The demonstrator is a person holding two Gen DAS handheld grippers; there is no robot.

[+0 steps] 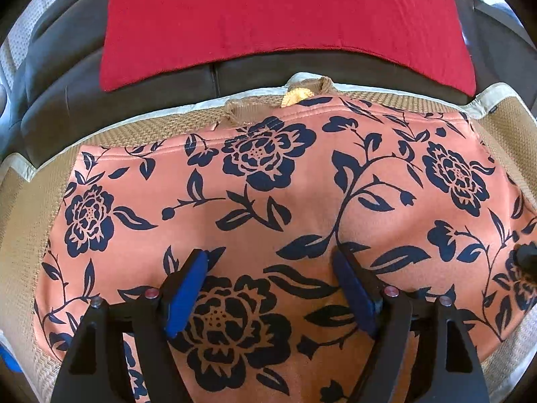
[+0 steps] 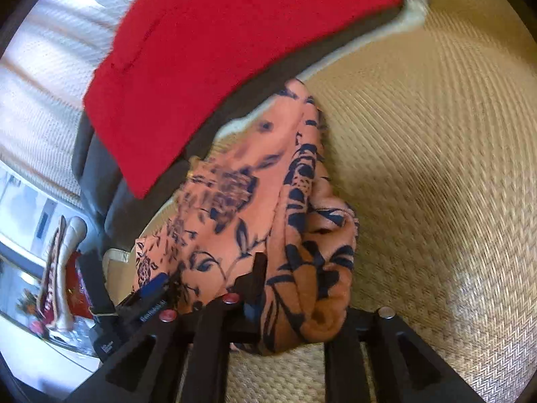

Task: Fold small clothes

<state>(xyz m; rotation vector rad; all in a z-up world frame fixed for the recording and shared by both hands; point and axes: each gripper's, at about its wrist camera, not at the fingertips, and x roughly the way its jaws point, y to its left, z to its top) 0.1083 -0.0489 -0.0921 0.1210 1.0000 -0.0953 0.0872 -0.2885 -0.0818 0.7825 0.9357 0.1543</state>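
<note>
Tongs (image 1: 270,268), floral garment (image 1: 302,194), woven mat (image 2: 436,168), red cushion (image 1: 285,16).

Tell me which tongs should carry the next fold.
Probably right: the right tongs have bunched orange floral fabric garment between them, apparently gripped. The left tongs are open above its flat middle.

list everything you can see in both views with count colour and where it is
floral garment: one, salmon-orange with dark navy flowers, spread on the mat in the left view, bunched at one end in the right view
woven mat: one, tan with pale trim, under the garment
red cushion: one, red, behind the garment on the sofa
sofa: one, dark grey-brown, beyond the mat
tan knit piece: one, tan, tucked at the garment's far edge
left gripper: black with blue-padded fingers, open over the garment
right gripper: black, shut on the bunched garment edge
</note>
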